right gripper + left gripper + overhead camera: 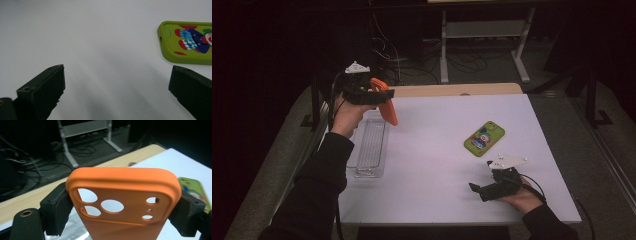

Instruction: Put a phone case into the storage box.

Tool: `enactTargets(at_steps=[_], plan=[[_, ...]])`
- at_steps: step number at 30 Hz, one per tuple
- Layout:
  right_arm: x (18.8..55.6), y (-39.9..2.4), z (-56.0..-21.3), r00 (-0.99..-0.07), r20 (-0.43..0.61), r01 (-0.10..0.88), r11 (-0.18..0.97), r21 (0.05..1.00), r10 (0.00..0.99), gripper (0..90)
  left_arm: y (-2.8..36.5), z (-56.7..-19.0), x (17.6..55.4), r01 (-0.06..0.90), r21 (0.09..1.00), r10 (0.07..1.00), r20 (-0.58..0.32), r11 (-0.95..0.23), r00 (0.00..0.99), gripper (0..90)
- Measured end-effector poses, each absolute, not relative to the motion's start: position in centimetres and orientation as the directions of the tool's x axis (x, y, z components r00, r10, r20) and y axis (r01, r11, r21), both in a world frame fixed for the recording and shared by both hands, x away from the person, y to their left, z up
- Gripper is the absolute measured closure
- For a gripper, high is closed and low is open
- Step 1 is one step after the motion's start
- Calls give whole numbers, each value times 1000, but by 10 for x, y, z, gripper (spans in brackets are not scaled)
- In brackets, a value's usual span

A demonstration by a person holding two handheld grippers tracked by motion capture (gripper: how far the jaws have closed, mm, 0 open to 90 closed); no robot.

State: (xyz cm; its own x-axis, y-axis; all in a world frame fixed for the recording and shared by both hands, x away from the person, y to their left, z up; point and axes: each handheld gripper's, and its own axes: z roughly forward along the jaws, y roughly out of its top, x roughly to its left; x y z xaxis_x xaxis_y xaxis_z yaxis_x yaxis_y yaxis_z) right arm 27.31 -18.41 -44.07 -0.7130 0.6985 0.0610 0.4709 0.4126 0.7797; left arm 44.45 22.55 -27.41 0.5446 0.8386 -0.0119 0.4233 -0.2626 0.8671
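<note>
**Currently: orange case held on the left, green case nearest the right**

Currently my left gripper (374, 95) has its jaws pinched on the orange phone case (384, 102), one pad against each long edge near the camera-cutout end. In the left gripper view the case (125, 202) sits squarely between the pads with the cutouts facing the camera. From the high view the case hangs downward from the grip, raised above the far left part of the white table (437, 165). Its lower end is over the far end of the clear plastic tray (369, 145), which lies along the left edge of the table with its long axis running away from me. I cannot tell whether the case touches the tray.

My right gripper (479, 190) rests low at the near right of the table, jaws spread wide and holding nothing. In the right gripper view the bare table lies between the jaws.

The green phone case (484, 137) lies flat on the table, printed side up. It is beyond my right gripper, toward the far side of the table and well apart from my left. Its long axis runs diagonally, from near-left to far-right. In the right gripper view the green case (187, 42) lies ahead and off to the right of the jaw line, not between the jaws.

Judgement: the right gripper is the nearer one for the green case, and it would need to turn to span the case's short width.
</note>
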Motion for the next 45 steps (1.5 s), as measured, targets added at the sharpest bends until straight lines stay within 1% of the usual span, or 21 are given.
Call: enactTargets(at_steps=[7, 10, 12, 14, 18, 21, 28, 30, 45], plan=[[273, -184, -440, -711, 68, 471, 403, 785, 700, 0, 234, -274, 463, 449, 860, 892, 17, -243, 451, 160], [273, -185, -439, -708, 75, 476, 396, 785, 703, 0, 237, -276, 469, 459, 857, 918, 41, -235, 394, 159], [273, -185, -440, -706, 79, 478, 391, 786, 704, 0, 239, -279, 473, 471, 855, 932, 37, -217, 361, 159], [273, -186, -440, -707, 78, 476, 391, 788, 703, 0, 240, -283, 477, 484, 851, 939, 32, -205, 342, 159], [273, -186, -440, -707, 82, 477, 388, 789, 703, 0, 240, -292, 485, 511, 829, 950, 74, -227, 303, 158], [273, -186, -440, -709, 76, 473, 393, 788, 702, 0, 240, -301, 491, 527, 821, 959, 85, -221, 270, 156], [273, -186, -440, -709, 75, 474, 395, 787, 701, 0, 238, -320, 498, 564, 794, 968, 116, -225, 223, 152], [273, -187, -440, -711, 69, 470, 400, 786, 700, 0, 239, -326, 500, 574, 791, 971, 105, -212, 214, 152], [273, -187, -441, -713, 70, 474, 406, 781, 698, 0, 240, -349, 508, 614, 765, 979, 120, -195, 162, 143]])
